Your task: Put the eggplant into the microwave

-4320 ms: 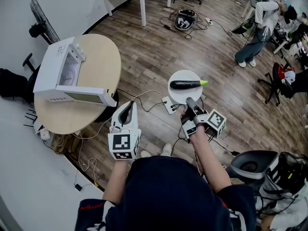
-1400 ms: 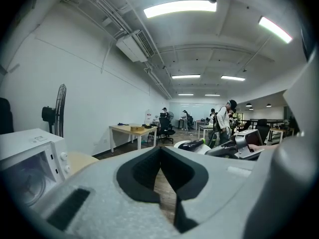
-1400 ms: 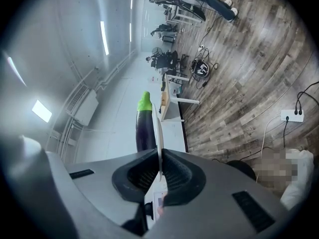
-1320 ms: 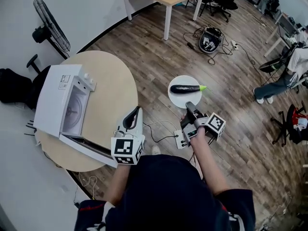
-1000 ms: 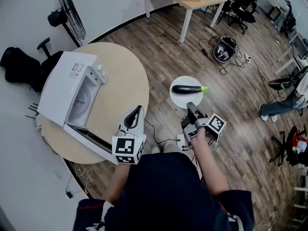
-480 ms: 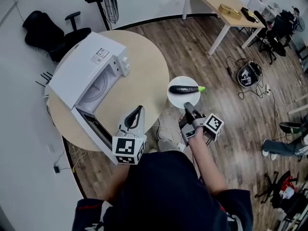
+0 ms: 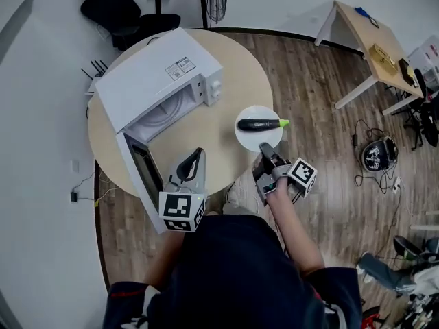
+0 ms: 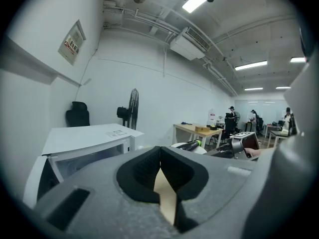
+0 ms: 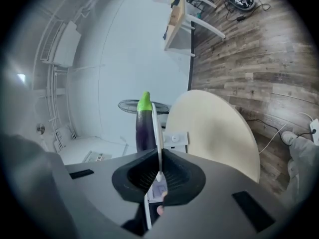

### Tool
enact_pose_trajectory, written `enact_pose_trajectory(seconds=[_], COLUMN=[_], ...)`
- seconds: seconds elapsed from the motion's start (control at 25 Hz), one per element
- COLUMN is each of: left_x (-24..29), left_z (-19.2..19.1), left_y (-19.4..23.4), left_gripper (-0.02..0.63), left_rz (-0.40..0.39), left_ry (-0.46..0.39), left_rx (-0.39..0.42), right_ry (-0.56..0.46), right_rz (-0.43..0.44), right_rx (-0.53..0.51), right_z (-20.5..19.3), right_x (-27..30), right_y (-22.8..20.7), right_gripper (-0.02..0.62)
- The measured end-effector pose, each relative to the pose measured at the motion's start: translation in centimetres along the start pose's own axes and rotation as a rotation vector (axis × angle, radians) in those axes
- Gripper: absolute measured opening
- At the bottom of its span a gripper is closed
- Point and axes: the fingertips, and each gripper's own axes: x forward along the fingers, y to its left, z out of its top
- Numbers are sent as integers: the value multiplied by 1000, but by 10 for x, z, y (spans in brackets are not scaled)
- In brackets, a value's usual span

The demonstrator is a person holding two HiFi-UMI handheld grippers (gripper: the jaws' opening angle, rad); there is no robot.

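right gripper point(image 7: 266, 153) jaws clamping round white plate point(image 7: 255, 140) at 6 o'clock rim | glossy purple eggplant point(image 7: 259, 124) lying loose, smooth, likely rolling | left gripper point(image 7: 195, 157) jaws sitting together, empty

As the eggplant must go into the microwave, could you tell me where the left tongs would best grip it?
Probably across the dark, thick middle of the eggplant, coming down from above with the left tongs set crosswise: it lies flat on the plate, and its green stem end tapers thin.
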Motion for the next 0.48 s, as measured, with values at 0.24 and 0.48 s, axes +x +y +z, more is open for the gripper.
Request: enact_pose_trajectory(seconds=[0.24, 0.48], left_x=[-9, -22], left_z=[-10, -17], left_y=[28, 51], left_gripper=[17, 17], left_rz=[164, 302], left_ry=[24, 27], left_rx=[-34, -57], right_ry=[165, 321], right_rz=[-4, 0], right_rx=[-26, -53], right_z=[-20, -53], right_x=[52, 86], right_y=[1, 3], right_gripper=[21, 21])
